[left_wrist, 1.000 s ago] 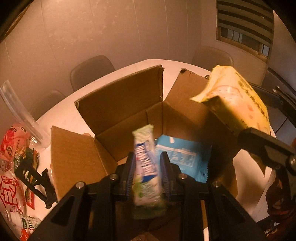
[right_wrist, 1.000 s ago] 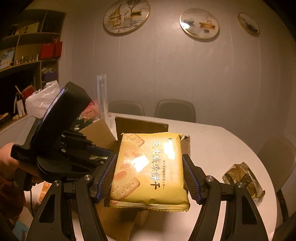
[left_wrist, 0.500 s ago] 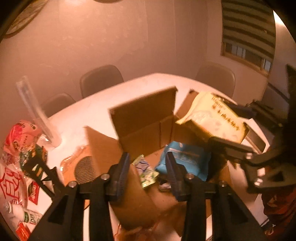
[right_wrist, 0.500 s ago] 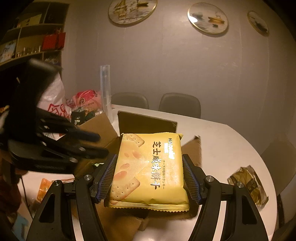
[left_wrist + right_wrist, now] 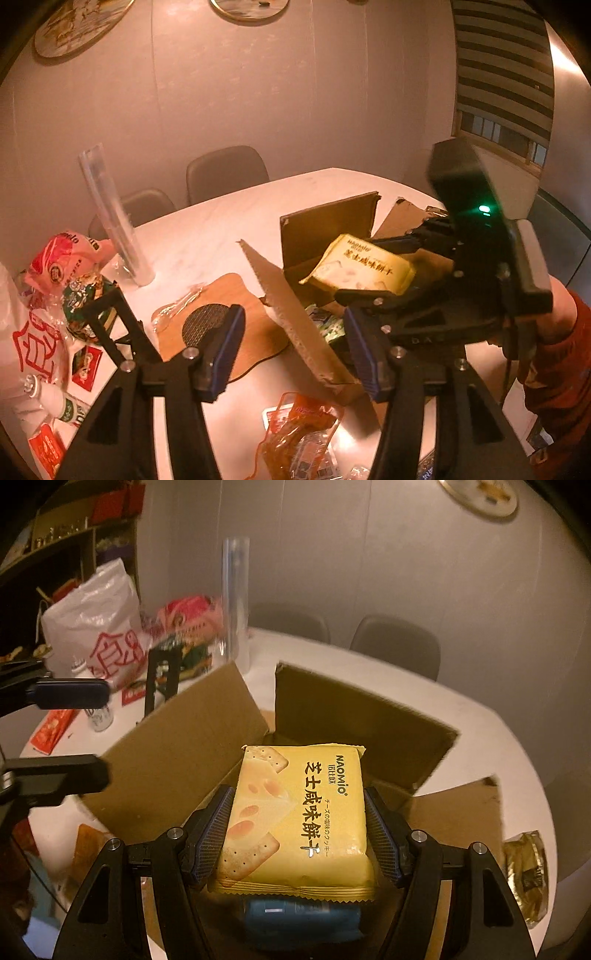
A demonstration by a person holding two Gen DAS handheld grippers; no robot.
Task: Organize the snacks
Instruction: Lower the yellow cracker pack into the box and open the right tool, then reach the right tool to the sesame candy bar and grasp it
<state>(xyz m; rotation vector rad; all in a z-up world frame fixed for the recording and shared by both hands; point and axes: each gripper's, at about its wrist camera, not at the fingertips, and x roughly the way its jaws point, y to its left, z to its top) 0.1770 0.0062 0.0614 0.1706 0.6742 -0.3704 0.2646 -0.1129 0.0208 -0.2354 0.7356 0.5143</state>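
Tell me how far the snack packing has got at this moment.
Partly done. A blue packet and a green-and-white snack already lie in the cardboard box. The right gripper holds the yellow cracker pack over the opening; the left gripper is open, holding nothing. An orange packet, a gold packet and a snack pile sit outside.
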